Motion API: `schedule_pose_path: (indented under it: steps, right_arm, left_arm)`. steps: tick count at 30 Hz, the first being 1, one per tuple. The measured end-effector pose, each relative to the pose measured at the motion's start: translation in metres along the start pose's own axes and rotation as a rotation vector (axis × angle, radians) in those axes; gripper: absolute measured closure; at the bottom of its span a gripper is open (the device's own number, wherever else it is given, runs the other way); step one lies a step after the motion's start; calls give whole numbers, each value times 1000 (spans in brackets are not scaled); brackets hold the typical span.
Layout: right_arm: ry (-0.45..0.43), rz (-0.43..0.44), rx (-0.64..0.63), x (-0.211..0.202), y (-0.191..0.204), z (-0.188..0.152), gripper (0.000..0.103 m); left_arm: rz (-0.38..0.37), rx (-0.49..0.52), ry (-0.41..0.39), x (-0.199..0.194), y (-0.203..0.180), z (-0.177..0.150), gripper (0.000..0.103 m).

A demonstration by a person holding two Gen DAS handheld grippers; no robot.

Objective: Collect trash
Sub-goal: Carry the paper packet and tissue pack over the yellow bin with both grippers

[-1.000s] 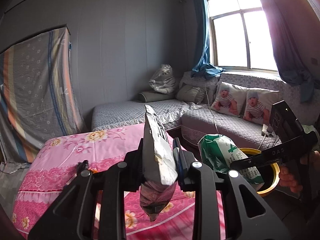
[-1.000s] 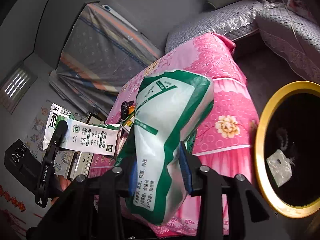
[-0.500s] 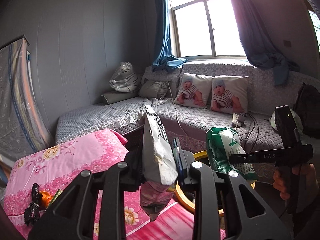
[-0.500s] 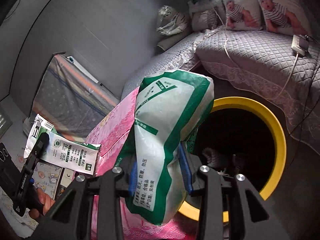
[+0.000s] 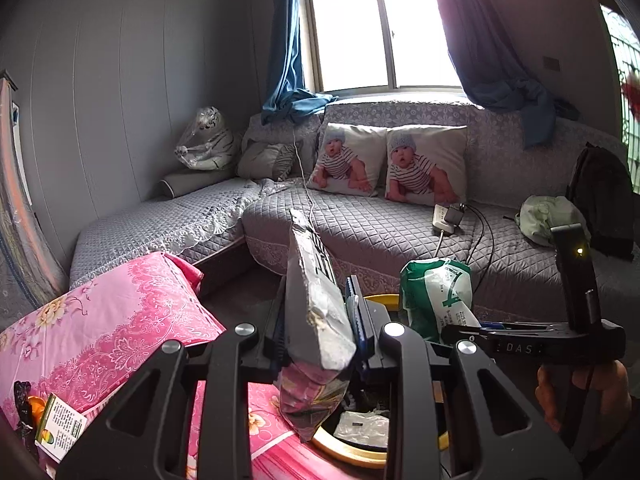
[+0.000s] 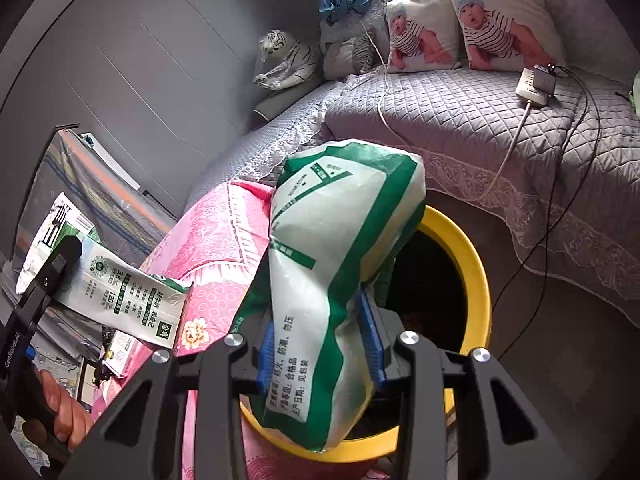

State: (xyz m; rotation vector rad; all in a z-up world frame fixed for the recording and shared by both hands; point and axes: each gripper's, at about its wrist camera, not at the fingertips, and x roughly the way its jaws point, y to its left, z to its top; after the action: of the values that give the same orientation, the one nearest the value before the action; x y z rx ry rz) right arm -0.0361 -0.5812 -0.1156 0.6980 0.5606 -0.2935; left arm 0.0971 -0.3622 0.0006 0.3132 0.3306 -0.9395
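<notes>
I have my left claw [image 5: 320, 340] clamped on a flattened carton [image 5: 316, 304], held edge-up so it slips cleanly into the yellow-rimmed bin [image 6: 478, 280] just below. My right claw [image 6: 320, 356] grips a green-and-white bag [image 6: 340, 264] by its middle, hanging over the bin's near rim. More litter, a small carton [image 5: 60, 428], lies on the pink tabletop [image 5: 120, 320] at left.

A flattened milk carton [image 5: 316, 316], white and green with a pink crumpled lower end, stands on edge between the left jaws, clamped at its middle. A puffy white-and-green bag [image 6: 332, 280] is pinched between the right jaws, its top bulging above them. Below both jaws sits the yellow-rimmed bin [image 6: 476, 280], a clear wrapper [image 5: 362, 428] inside.
</notes>
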Motion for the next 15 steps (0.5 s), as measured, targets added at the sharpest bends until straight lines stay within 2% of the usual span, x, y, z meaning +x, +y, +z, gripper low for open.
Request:
schedule_pose_path:
  steps: [8,12,15]
  right_arm:
    - [31,-20,27,17,-12,0,69]
    - [43,-44,35,25,-19,4,69]
    - [38,-54,49,29,-25,4,68]
  left_arm:
    - [-7,-2,137,72,-9,-8,78]
    - [-33,-53,208,97,-3,-16,77]
    - [-56,-72,230,104,-1,-21,77]
